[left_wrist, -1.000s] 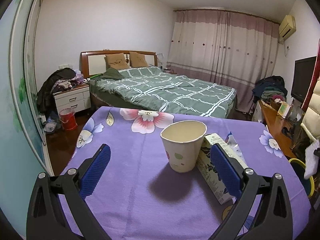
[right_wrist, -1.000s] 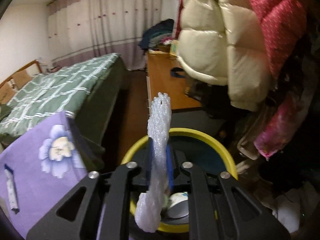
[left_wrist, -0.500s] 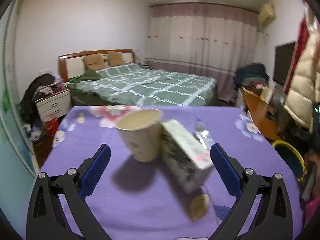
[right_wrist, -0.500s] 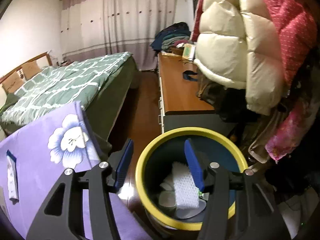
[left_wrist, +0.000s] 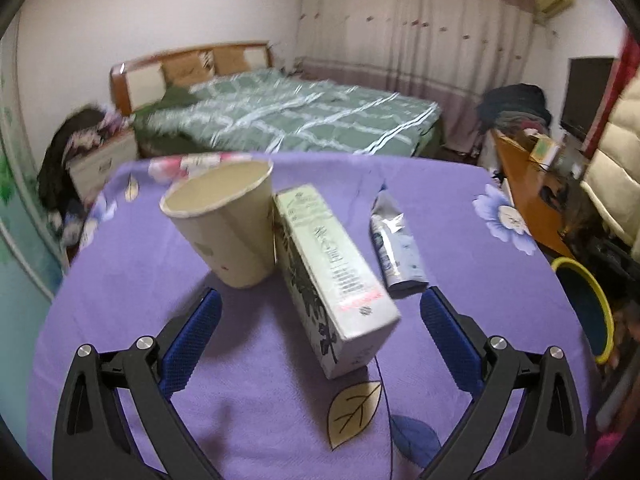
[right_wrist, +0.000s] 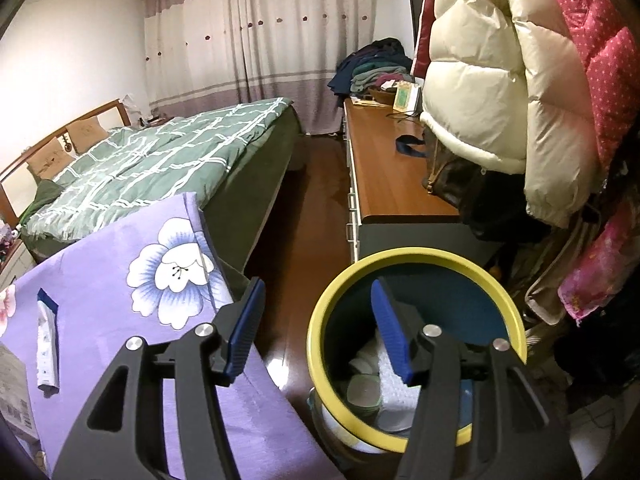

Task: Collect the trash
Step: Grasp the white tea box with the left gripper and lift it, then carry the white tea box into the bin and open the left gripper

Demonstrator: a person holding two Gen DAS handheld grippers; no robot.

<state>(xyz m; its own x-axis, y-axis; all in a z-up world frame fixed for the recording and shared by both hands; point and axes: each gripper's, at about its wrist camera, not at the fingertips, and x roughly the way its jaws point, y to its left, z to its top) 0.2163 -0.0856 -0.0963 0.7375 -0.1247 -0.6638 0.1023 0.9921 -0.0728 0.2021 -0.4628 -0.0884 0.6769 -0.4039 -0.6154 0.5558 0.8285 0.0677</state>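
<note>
Purple flowered cloth (left_wrist: 248, 360) covers the table where the long carton (left_wrist: 334, 276) lies just ahead of the left gripper (left_wrist: 318, 336), between its wide, empty jaws, with a paper cup (left_wrist: 228, 224) touching its far left side and a wrapper (left_wrist: 396, 252) to its right. Off the table edge, the right gripper (right_wrist: 318, 330) (jaws just opened, nothing between them) hangs over the yellow-rimmed bin (right_wrist: 424, 258), white trash (right_wrist: 390, 376) inside.
</note>
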